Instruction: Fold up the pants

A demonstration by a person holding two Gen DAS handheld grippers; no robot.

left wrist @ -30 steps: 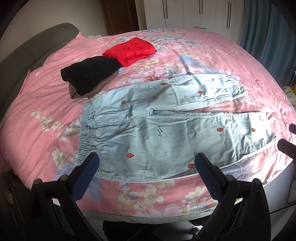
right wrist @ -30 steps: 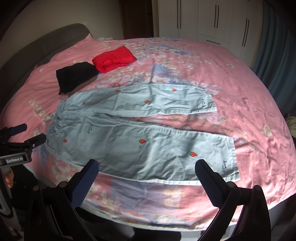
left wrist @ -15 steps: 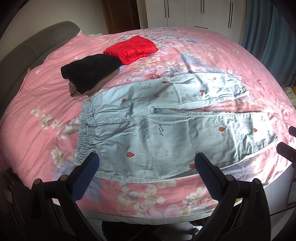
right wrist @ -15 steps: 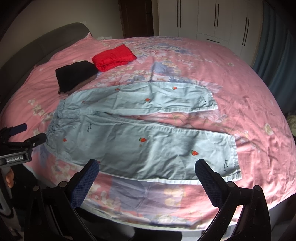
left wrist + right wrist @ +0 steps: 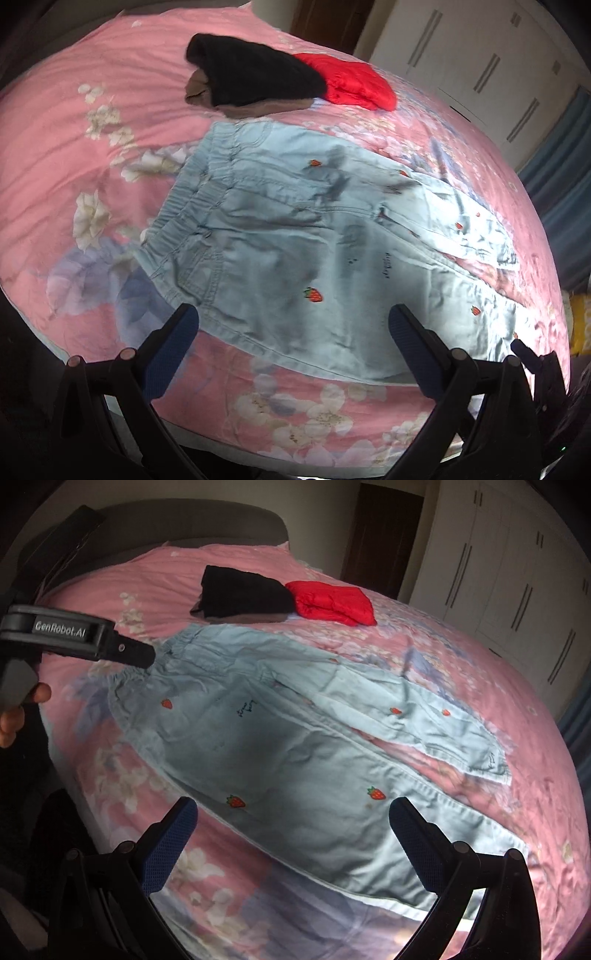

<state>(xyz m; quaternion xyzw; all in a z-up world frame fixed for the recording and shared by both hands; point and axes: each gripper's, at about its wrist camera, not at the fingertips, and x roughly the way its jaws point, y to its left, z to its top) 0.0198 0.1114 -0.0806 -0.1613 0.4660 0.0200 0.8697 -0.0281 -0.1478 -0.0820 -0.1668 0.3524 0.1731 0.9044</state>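
A: Left wrist view first, from left to right: what is seen?

B: A pink flowered bedspread is seen across the whole frame. Toward the upper middle a black garment is laid over a brown garment, and a red garment is seen just beside it on the right. The pants, pale blue with small strawberries, are spread flat below these, with the gathered waistband on the left and the legs running off to the right. The left gripper is held over the near edge of the pants, its jaws spread wide and nothing gripped between them. At the lower right edge a dark part of the other tool is glimpsed. White wardrobe doors are seen at upper right.

A: And what is added by the right wrist view?

B: At far left the body of the left gripper is shown from outside, with fingers of a hand wrapped below it; its tip is placed at the waistband, though contact cannot be confirmed. A grey headboard is shown behind the bed, hardly seen in the other view. The pants are shown nearly whole: both legs are parted, the far leg's cuff lying on the bedspread at right. The black garment and red garment are seen touching. The right gripper is held over the near leg, jaws wide apart, nothing held.
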